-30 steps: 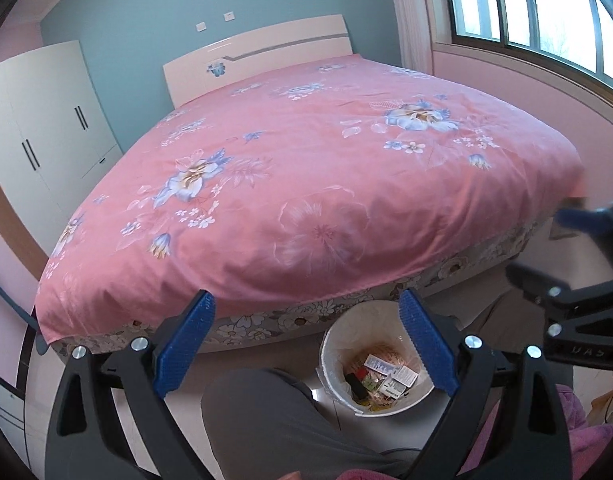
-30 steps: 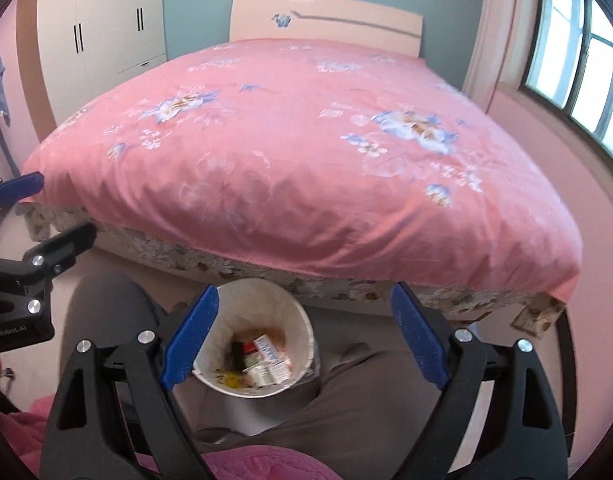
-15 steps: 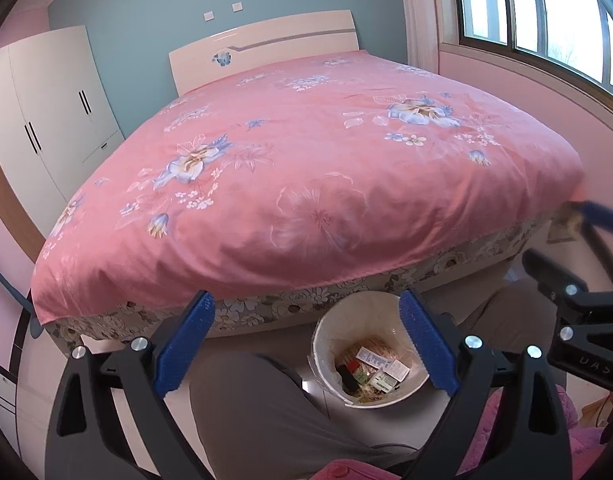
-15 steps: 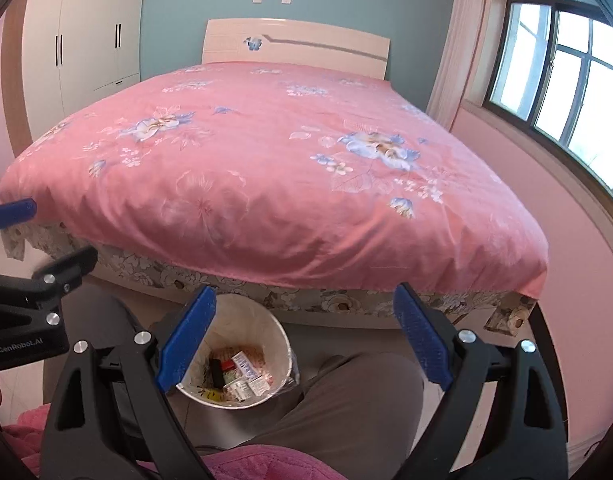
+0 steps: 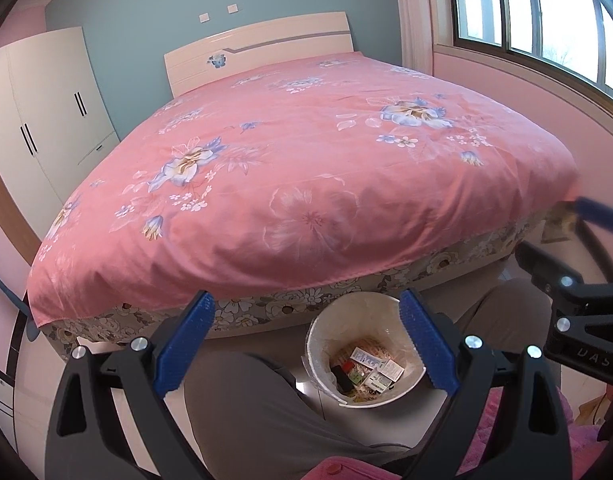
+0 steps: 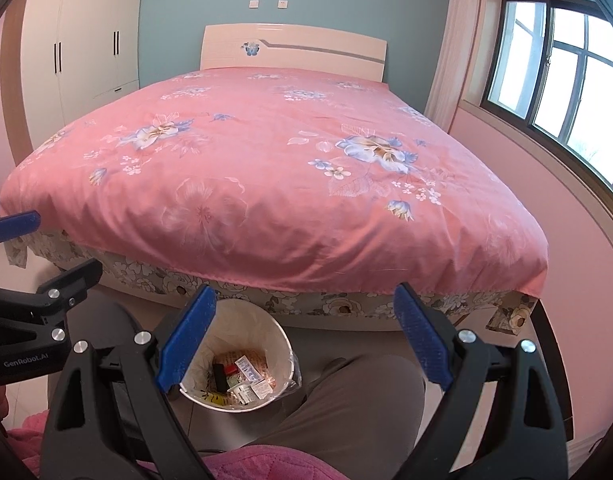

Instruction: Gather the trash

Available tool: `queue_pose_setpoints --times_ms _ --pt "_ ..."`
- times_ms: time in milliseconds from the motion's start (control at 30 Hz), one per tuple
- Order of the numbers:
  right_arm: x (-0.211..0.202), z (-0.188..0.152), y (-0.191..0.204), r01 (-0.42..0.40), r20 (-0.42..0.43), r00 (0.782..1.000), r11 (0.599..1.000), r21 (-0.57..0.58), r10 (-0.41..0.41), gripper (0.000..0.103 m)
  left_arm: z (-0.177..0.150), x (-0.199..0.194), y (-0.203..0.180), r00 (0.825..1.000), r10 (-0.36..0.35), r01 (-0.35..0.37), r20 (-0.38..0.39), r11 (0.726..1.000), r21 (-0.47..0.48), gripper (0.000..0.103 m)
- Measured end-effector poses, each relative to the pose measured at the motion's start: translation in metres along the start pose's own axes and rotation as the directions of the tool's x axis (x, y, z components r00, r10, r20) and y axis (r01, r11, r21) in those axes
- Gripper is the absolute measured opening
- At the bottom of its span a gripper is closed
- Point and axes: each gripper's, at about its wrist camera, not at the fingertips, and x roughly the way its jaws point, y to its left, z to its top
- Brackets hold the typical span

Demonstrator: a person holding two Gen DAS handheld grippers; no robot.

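Trash (image 5: pixel 366 368) already lay inside the white bin (image 5: pixel 318 332) at lower centre; the bed (image 5: pixel 306 168) above showed none. Left gripper (image 5: pixel 306 344) and right gripper (image 6: pixel 302 344) held nothing, jaws spread, suggesting collection was largely done.

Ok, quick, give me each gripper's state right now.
Left gripper: open, fingers spread wide, holding nothing.
Right gripper: open, fingers spread wide, holding nothing.
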Motion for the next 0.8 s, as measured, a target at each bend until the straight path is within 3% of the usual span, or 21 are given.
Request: queue_pose_setpoints --times_ms 800 --pt "-0.0006 0.0005 0.0065 -0.018 0.003 1.0 1.0 -0.004 0.018 0.089 0.0009 -0.001 -0.0018 1.0 -0.002 0.002 0.001 1.0 -0.007 0.095"
